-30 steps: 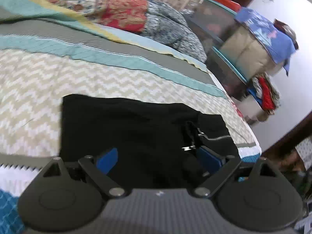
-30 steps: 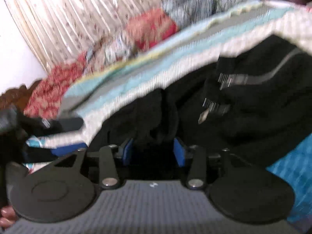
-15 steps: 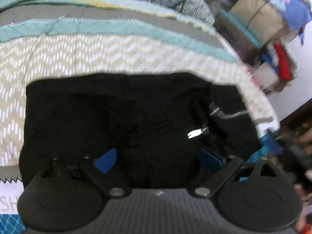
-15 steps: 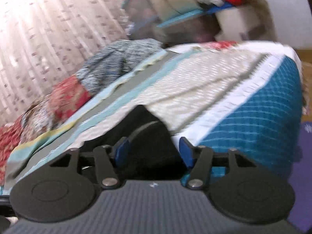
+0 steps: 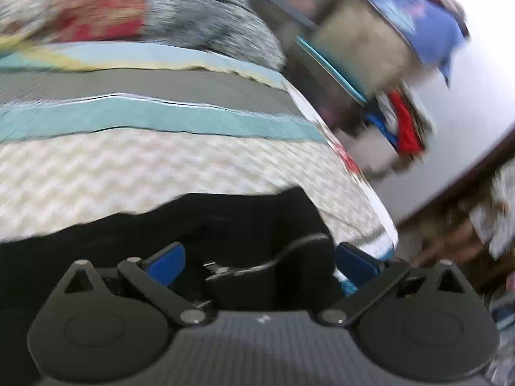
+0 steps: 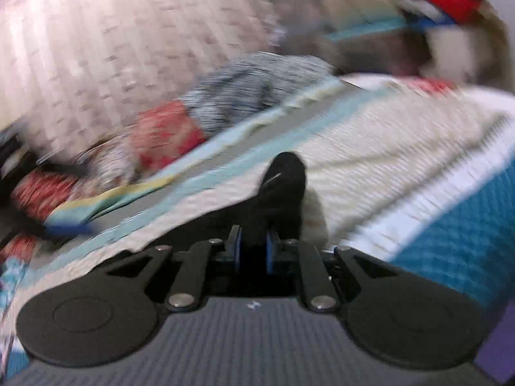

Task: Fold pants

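A fold of the black pants (image 6: 283,186), lying at the bed's (image 5: 161,167) near right corner, is being clenched by the closing right gripper (image 6: 252,252) while the left gripper (image 5: 257,259) is opening, released; judged next: carrying the corner over.

My left wrist camera sits just behind my left gripper (image 5: 259,259) and looks forward and down along it, close over the bed (image 5: 161,167), toward the far corner where stacked storage boxes (image 5: 354,51) stand against the wall. My right wrist camera rides behind my right gripper (image 6: 252,249), tilted less steeply, low over the same bed (image 6: 386,148), facing a patterned curtain (image 6: 128,32). Both views (each blurred) share the striped bedspread, the black pants (image 5: 225,225) lying nearest the lens (image 6: 283,180), the patterned pillows (image 5: 145,9) at the bed's far edge (image 6: 225,103), and the storage boxes (image 6: 370,29).
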### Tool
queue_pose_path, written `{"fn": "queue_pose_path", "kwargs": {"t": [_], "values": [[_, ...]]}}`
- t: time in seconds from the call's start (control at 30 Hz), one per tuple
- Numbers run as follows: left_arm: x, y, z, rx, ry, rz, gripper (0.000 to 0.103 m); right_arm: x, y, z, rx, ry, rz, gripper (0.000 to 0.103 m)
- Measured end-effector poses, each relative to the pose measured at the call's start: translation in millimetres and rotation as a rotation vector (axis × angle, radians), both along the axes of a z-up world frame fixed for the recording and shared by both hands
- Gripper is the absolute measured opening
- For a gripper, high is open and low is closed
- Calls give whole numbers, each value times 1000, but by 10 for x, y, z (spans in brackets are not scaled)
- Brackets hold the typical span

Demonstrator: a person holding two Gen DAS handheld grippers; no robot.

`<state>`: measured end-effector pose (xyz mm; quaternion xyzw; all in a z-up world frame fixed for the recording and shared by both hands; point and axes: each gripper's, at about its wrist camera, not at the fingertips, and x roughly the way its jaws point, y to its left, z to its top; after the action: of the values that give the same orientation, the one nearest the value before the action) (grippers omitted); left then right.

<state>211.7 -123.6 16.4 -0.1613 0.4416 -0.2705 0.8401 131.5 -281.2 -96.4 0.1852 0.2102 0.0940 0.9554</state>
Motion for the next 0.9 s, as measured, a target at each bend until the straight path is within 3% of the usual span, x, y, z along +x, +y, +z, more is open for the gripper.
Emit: {"fn": "queue_pose_path", "kwargs": {"t": [0.17, 0.23, 0.27, 0.3, 0.33, 0.37, 0.43, 0.57, 0.73, 0.9], "values": [[139, -592, -79, 93, 46, -121, 103, -52, 323, 62, -92, -42, 100, 17], [146, -673, -122, 162, 4, -117, 100, -71, 396, 98, -106, -59, 129, 17], [137, -644, -134, 185, -25, -100, 80, -88, 429, 122, -111, -71, 144, 17], [154, -586, -162, 201, -33, -78, 40, -122, 462, 140, -116, -85, 161, 17], [184, -508, -193, 193, -5, -55, 27, -145, 491, 150, -121, -94, 175, 17], [201, -389, -219, 156, 30, -23, 21, -158, 532, 160, -128, -97, 180, 17], [170, -116, -249, 73, 67, 25, 18, -152, 569, 161, -119, -93, 197, 17], [13, 294, -194, 38, 49, 72, 18, -155, 751, 232, -91, -98, 260, 17], [-134, 839, -27, -34, 16, 118, 18, -205, 1163, 366, -109, -127, 371, 17], [-310, 1399, -33, -52, 3, 202, 18, -185, 1667, 414, -147, -111, 498, 17]]}}
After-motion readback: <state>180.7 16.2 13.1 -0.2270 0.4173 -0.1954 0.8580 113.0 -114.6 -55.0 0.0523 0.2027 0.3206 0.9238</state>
